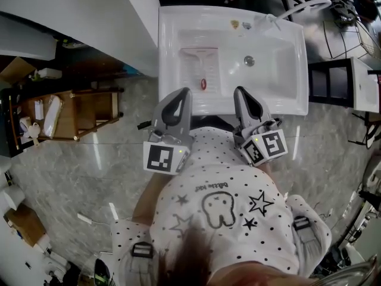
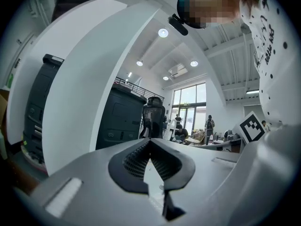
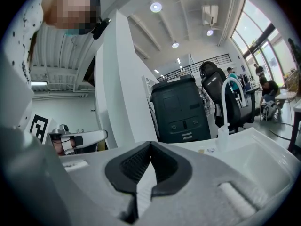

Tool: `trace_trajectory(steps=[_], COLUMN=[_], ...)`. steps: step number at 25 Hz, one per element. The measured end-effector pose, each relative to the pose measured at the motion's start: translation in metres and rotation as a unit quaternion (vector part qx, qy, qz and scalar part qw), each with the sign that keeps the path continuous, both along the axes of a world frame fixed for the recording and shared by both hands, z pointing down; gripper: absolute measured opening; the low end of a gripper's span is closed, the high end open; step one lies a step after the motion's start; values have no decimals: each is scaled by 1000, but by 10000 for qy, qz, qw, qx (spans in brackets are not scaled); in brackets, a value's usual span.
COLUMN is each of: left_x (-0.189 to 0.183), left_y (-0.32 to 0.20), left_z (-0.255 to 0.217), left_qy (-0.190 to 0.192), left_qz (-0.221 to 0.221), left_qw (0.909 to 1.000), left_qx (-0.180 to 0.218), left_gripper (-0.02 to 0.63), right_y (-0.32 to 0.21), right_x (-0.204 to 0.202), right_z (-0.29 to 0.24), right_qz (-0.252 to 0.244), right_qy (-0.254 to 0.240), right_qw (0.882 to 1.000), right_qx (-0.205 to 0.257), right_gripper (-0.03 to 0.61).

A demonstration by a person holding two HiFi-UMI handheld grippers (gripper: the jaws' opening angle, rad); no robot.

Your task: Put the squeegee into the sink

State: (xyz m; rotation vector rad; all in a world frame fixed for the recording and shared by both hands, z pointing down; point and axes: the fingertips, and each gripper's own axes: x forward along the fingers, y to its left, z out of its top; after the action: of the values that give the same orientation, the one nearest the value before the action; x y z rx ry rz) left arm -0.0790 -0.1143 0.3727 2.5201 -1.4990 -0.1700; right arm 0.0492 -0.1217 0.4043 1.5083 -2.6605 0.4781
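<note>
The squeegee (image 1: 200,64) lies inside the white sink (image 1: 292,94), in the left part of the basin, its blade toward the back and its red handle end toward me. My left gripper (image 1: 181,93) and right gripper (image 1: 240,91) hover side by side over the sink's front rim, close to my body, both pointing at the basin. Each is shut with nothing between its jaws. In the left gripper view the left gripper (image 2: 150,141) shows its pads meeting at the tip; the right gripper (image 3: 150,145) looks the same in the right gripper view.
A drain (image 1: 249,60) sits mid-basin and a white faucet (image 1: 308,5) arches at the back right. A white pillar (image 1: 89,16) stands to the sink's left, with a wooden cart (image 1: 71,109) on the floor below it. A black stand (image 1: 330,82) flanks the right side.
</note>
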Motion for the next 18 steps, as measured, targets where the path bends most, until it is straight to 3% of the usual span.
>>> trace_trajectory(steps=[10, 18], left_x=[71, 137], left_y=[40, 84], left_z=[9, 25], left_qy=[-163, -296], left_qz=[707, 1609], left_qw=[9968, 9854], left_qx=[-344, -460], left_gripper=[-5, -5], right_y=[47, 90], right_x=[42, 70], right_z=[-3, 5], right_qz=[-71, -37], right_qy=[29, 337], right_qw=[9999, 9994], right_qx=[-128, -94], right_gripper=[-5, -5])
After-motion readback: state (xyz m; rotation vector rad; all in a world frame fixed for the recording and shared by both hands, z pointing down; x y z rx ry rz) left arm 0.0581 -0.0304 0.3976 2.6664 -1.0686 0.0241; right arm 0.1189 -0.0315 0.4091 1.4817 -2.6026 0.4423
